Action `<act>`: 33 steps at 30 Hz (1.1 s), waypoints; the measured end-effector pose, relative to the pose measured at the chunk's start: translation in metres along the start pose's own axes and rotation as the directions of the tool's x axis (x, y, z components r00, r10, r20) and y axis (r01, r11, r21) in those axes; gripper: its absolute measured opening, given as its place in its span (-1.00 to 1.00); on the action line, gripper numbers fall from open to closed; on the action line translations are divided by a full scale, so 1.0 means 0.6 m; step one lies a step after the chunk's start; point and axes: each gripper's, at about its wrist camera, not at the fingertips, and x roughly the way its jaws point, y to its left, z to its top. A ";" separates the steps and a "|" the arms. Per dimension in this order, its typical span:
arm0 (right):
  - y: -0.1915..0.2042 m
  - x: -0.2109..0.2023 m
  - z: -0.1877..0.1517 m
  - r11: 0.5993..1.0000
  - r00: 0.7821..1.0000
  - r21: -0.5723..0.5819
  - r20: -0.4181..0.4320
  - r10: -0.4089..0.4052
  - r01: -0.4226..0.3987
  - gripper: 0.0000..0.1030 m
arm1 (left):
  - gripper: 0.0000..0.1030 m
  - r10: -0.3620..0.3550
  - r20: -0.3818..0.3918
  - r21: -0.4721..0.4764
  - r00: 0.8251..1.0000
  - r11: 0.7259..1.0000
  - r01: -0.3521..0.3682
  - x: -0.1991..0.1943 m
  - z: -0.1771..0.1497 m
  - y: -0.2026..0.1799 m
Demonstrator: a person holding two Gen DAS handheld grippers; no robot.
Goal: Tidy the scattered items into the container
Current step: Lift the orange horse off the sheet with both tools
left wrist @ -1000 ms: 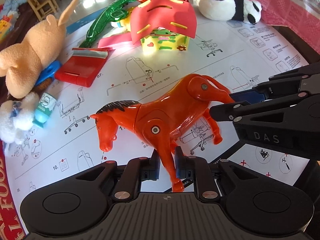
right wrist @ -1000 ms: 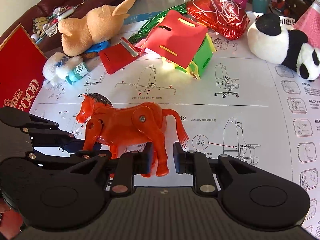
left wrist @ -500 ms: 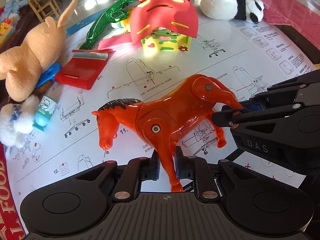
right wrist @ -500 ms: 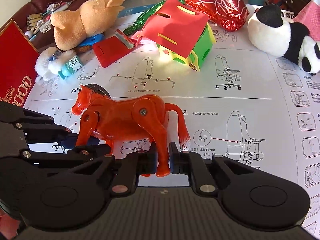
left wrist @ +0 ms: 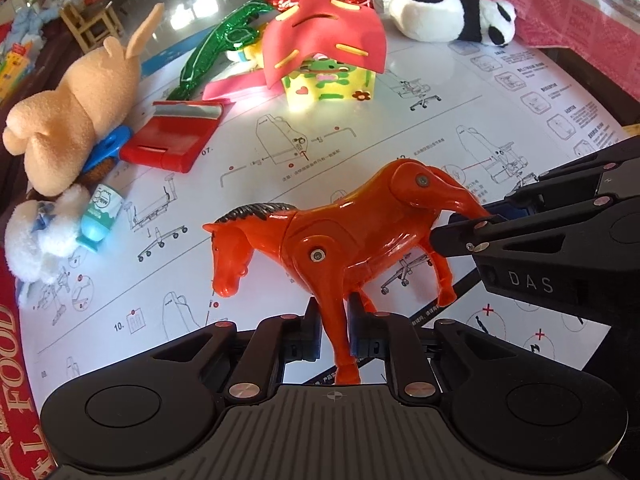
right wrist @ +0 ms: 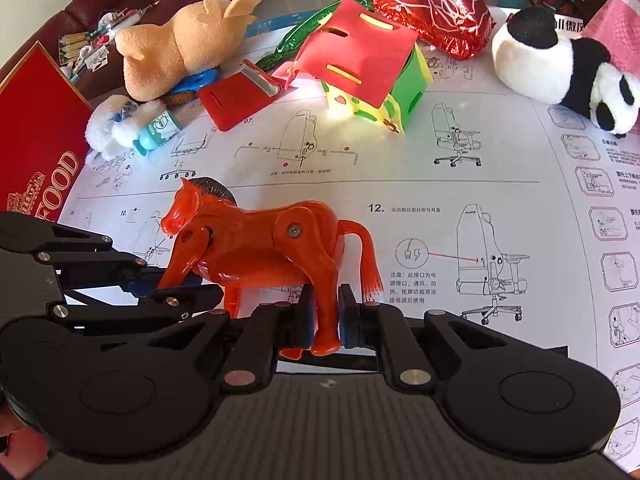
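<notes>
An orange plastic horse (left wrist: 352, 232) with a black mane stands over a white instruction sheet (left wrist: 400, 128), head toward the left. My left gripper (left wrist: 334, 332) is shut on one of its front legs. In the right wrist view the same horse (right wrist: 260, 248) has a hind leg pinched between the pads of my right gripper (right wrist: 325, 316), which is shut on it. Each gripper also shows in the other's view, as a black frame beside the horse. A red box with "FOOD" lettering (right wrist: 36, 152) lies at the left edge.
Scattered beyond the horse: a tan plush (left wrist: 76, 112), a panda plush (left wrist: 448, 12), a foam house with a red roof (left wrist: 328, 60), a red flat case (left wrist: 172, 140), a small bottle (left wrist: 100, 216), a white fluffy toy (left wrist: 36, 244), a red foil balloon (right wrist: 432, 12). Pink cloth (left wrist: 580, 8) covers the far right.
My right gripper's jaws have closed from a gap around the hind leg onto it. The left gripper has kept its grip on the front leg.
</notes>
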 end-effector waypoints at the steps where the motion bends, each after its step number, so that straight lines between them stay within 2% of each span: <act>1: 0.000 0.002 -0.001 1.000 1.000 0.002 -0.012 0.005 -0.005 -0.74 | -0.86 0.002 -0.002 0.002 1.000 1.000 -0.002 0.001 -0.001 -0.001; 9: 0.006 0.015 0.011 1.000 0.998 0.002 -0.068 -0.007 0.007 -0.67 | -0.80 -0.022 -0.022 0.039 1.000 0.999 0.023 0.001 -0.002 -0.008; 11: 0.006 0.015 0.010 1.000 0.998 -0.002 -0.063 -0.005 0.004 -0.74 | -0.76 -0.032 -0.033 0.048 0.999 0.998 0.033 0.005 0.001 -0.007; 13: 0.010 0.014 0.007 1.000 0.999 -0.029 -0.050 -0.010 0.009 -0.77 | -0.57 -0.044 -0.049 0.042 0.998 0.998 0.046 0.010 0.009 -0.006; 14: 0.012 0.013 0.005 0.999 0.999 -0.042 -0.040 -0.020 0.018 -0.77 | -0.56 -0.046 -0.055 0.034 0.997 0.998 0.047 0.012 0.014 -0.005; 16: 0.015 0.013 0.003 0.999 0.999 -0.045 -0.031 -0.029 0.028 -0.77 | -0.71 -0.045 -0.055 0.025 0.997 0.999 0.046 0.016 0.021 -0.003; 19: 0.010 0.010 0.005 0.999 0.999 -0.019 -0.022 -0.037 0.036 -0.77 | -0.85 -0.007 -0.033 0.033 0.999 0.999 0.008 0.014 0.021 -0.006; 22: 0.006 0.002 0.004 0.999 0.999 -0.006 -0.014 -0.032 0.031 -0.77 | -0.88 0.006 0.000 0.029 1.000 1.000 -0.006 0.003 0.015 -0.007; 33: 0.024 -0.020 -0.011 0.999 1.000 -0.034 0.020 -0.022 0.022 -0.77 | -0.88 0.014 0.041 0.005 0.999 1.000 -0.014 -0.027 -0.001 -0.003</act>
